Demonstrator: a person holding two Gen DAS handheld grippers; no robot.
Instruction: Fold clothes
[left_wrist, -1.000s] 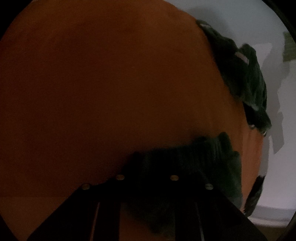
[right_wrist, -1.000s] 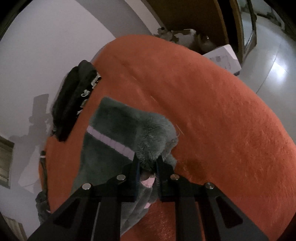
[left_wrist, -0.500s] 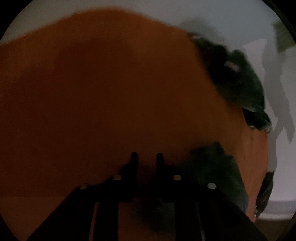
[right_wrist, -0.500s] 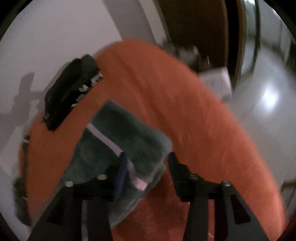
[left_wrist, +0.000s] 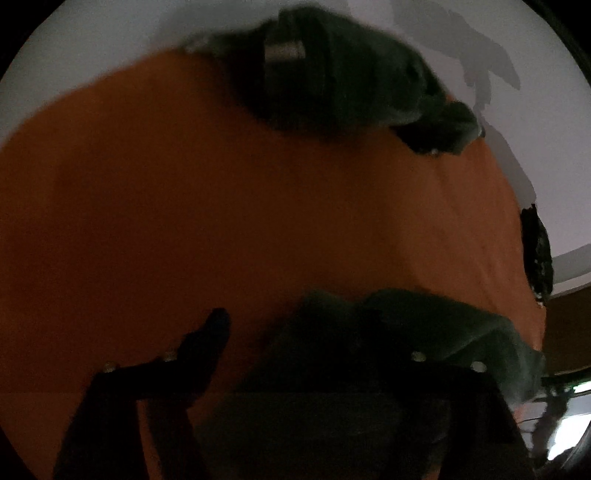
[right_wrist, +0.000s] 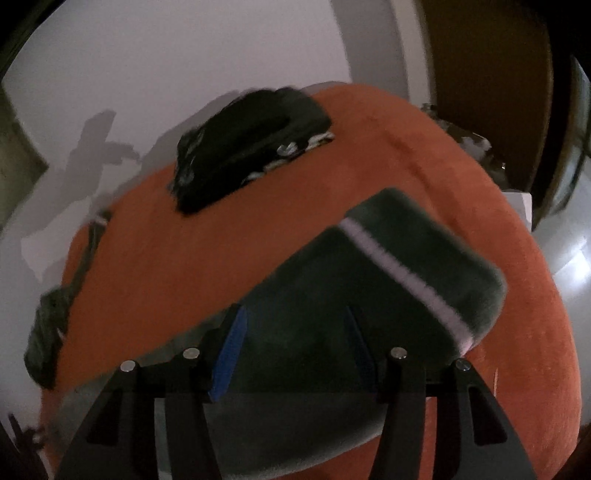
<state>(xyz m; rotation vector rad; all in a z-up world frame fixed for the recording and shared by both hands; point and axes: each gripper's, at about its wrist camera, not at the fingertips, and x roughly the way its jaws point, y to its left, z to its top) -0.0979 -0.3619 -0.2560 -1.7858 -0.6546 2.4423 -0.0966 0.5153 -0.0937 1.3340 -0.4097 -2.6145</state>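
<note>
Pinched shut on the green fleece garment (right_wrist: 388, 295) a second ago; now letting go on both sides. On the right hand-held gripper (right_wrist: 295, 314): jaws opening, blue pads clear of the cloth, with the garment lying under and between them, not gripped. Same on the left hand-held gripper (left_wrist: 291, 332): jaws opening, nothing visibly pinched, though too dark to be sure of its right finger. Probably marks this fold as finished: laid as a thick folded pad, pale stripe (right_wrist: 406, 280) uppermost, near the front edge of the orange blanket (right_wrist: 221, 258). Likely bound next for the black stack of folded clothes (right_wrist: 251, 147) at the far edge, against the white wall (right_wrist: 184, 55). Beyond the right edge, a wooden door (right_wrist: 480, 74) and glossy floor (right_wrist: 569, 266).
</note>
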